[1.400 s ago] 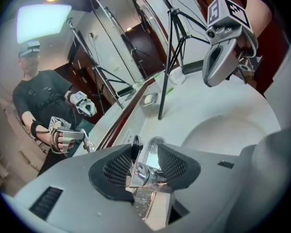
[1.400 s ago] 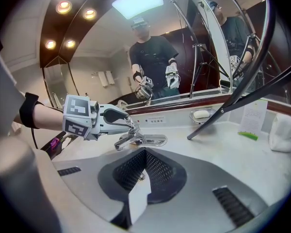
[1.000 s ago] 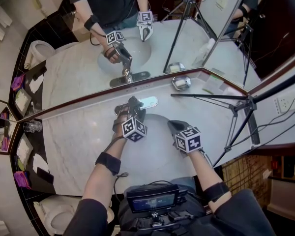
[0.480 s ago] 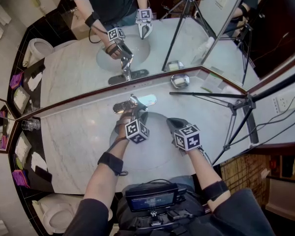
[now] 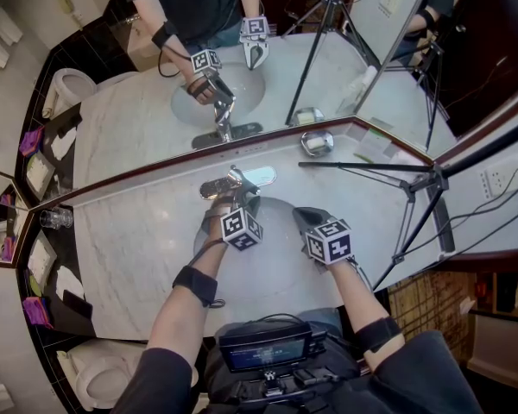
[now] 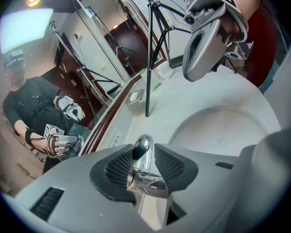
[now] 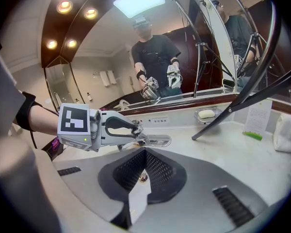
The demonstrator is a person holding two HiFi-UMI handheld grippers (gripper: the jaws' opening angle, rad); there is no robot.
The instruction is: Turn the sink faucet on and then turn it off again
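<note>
Two pads of the left gripper (image 6: 143,155) pinch the chrome faucet lever (image 6: 141,145) at the back of the sink (image 5: 276,261), while the right gripper (image 7: 144,171) hangs over the basin, jaws together on nothing. That lever looks smooth and rounded, so an off-centre lift could let it slip free, leaving the water off.
</note>
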